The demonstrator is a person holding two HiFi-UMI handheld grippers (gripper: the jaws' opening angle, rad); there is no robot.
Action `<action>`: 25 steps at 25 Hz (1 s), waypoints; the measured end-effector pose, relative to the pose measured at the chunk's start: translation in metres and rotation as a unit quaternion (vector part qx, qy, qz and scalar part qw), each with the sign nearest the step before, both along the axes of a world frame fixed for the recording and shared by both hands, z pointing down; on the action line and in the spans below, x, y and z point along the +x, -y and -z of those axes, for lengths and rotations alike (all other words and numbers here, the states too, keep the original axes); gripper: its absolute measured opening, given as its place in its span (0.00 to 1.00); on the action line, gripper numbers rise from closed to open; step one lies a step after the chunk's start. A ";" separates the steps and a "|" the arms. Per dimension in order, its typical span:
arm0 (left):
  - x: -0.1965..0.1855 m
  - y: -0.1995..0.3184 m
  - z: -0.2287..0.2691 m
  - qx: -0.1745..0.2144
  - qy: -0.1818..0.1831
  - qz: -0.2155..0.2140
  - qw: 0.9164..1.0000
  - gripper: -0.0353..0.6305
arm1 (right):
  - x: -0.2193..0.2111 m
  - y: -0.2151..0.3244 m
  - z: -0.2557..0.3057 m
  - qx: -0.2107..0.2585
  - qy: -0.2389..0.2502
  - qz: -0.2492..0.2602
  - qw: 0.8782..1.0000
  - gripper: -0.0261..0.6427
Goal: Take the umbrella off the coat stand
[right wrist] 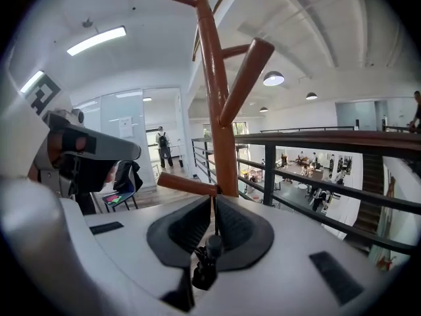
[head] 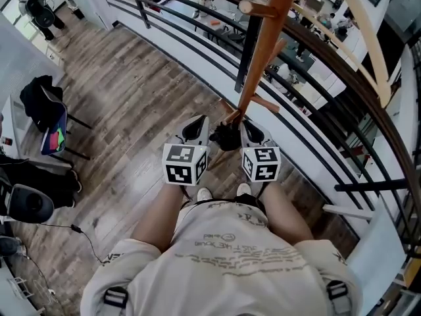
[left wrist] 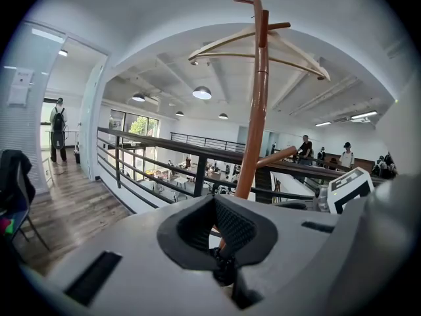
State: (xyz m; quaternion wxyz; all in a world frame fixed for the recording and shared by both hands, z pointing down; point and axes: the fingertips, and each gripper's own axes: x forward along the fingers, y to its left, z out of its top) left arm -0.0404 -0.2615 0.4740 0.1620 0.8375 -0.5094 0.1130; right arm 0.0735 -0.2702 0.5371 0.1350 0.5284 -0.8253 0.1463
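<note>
Both jaws shut and empty at the foot of the stand, and no umbrella is clearly visible.

The left gripper (left wrist: 214, 206) and right gripper (right wrist: 214, 206) each have their jaws closed pad to pad with nothing between them. They are held side by side, pointing up along the pole. One railing (left wrist: 164, 142) curves behind. One stand (head: 263, 45) rises ahead of and above both grippers, its long axis upright and leaning away in the head view. It is about equally near to each, and the right gripper view looks at it more squarely. At least one pale hanger (head: 368, 38) sits at the top, and several bare pegs branch off the pole. One dark lump (head: 227, 137) lies between the two grippers at the pole's base. I cannot tell whether it is the umbrella or the stand's foot. If it is the umbrella, it lies just beside both jaws.
</note>
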 end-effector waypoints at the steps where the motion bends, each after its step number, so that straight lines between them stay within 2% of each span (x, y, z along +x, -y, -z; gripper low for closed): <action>1: -0.002 0.001 0.000 0.000 0.001 0.003 1.000 0.06 | -0.001 0.003 -0.002 -0.002 0.001 -0.001 1.000 0.05; 9: -0.019 0.004 -0.007 -0.011 0.016 0.019 1.000 0.06 | -0.009 0.023 -0.023 -0.015 -0.003 -0.010 1.000 0.10; 17: -0.028 0.010 -0.005 -0.013 0.017 0.026 0.999 0.06 | -0.012 0.032 -0.032 -0.026 -0.024 -0.014 0.999 0.10; 25: -0.025 0.009 -0.007 -0.013 0.021 0.019 1.000 0.06 | -0.014 0.030 -0.032 -0.026 -0.023 -0.009 0.999 0.10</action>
